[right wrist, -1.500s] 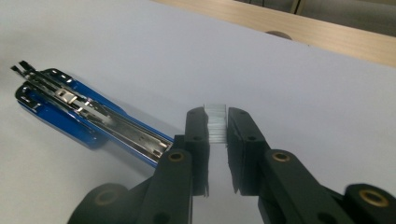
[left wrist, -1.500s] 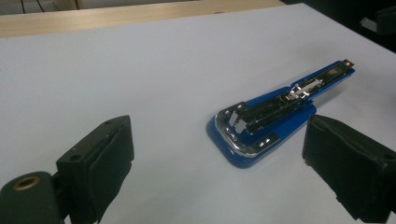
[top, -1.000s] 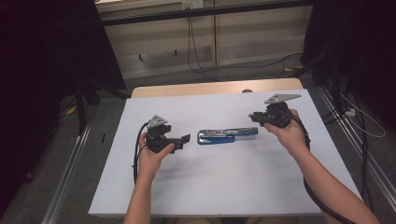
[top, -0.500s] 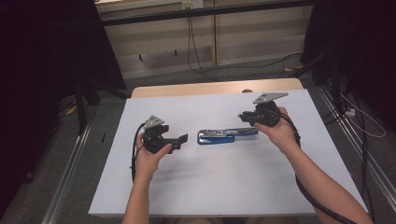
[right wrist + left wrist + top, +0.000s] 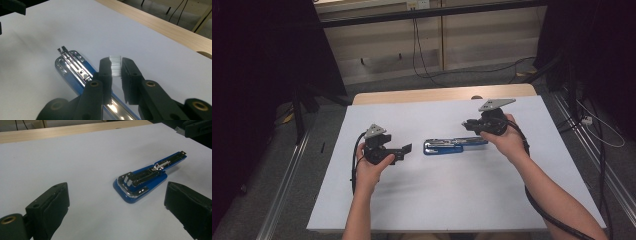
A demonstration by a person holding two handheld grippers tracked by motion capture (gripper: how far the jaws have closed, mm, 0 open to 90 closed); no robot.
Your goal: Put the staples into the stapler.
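Observation:
A blue stapler (image 5: pixel 454 145) lies swung open and flat on the white table top (image 5: pixel 437 200), its chrome staple channel (image 5: pixel 75 62) facing up. My right gripper (image 5: pixel 469 125) hovers over the stapler's right end, shut on a short strip of staples (image 5: pixel 115 65) that stands between its pads. To the left of the stapler, my left gripper (image 5: pixel 406 150) is open with nothing between its jaws and points at the stapler (image 5: pixel 142 180), a short way off it.
A strip of bare wood (image 5: pixel 437 94) runs along the table's far edge. Cables (image 5: pixel 422 55) trail on the floor behind. Dark stands and metal rails (image 5: pixel 287 185) flank the table on both sides.
The right hand has carried its gripper and the staple strip leftward, closer over the stapler's right end. The left hand and the stapler have stayed put.

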